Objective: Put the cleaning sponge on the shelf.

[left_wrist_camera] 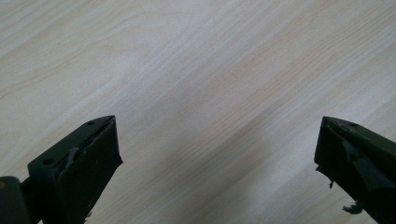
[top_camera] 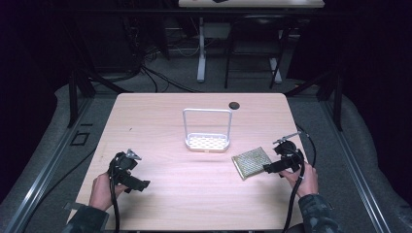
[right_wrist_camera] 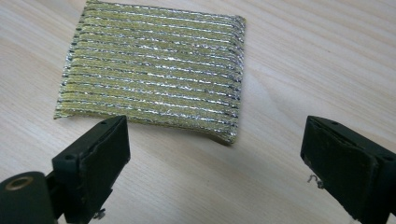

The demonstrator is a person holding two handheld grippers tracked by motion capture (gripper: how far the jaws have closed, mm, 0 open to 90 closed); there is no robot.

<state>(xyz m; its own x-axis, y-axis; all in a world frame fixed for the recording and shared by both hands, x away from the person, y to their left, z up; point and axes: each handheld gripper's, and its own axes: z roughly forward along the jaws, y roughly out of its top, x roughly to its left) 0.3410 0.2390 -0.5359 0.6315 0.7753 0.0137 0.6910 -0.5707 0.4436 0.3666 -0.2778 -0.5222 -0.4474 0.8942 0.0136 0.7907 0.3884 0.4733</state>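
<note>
Gold sponge (right_wrist_camera: pixel 152 70) before right tongs (right_wrist_camera: pixel 215 154)

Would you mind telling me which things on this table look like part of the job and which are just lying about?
Likely part of the job:
- scouring sponge, just ahead of the open right gripper
- white sponge holder, mid-table
- left gripper, open over bare wood

Just lying about:
- dark round cap near the table's far edge

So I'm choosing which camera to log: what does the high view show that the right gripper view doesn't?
The high view alone shows the white rack, the left gripper, both hands and the floor beyond. The right gripper view alone shows the scouring pad's gold and silver stripes up close, between wide-open jaws. Both show the pad flat on the wooden table, ahead of the right gripper.
</note>
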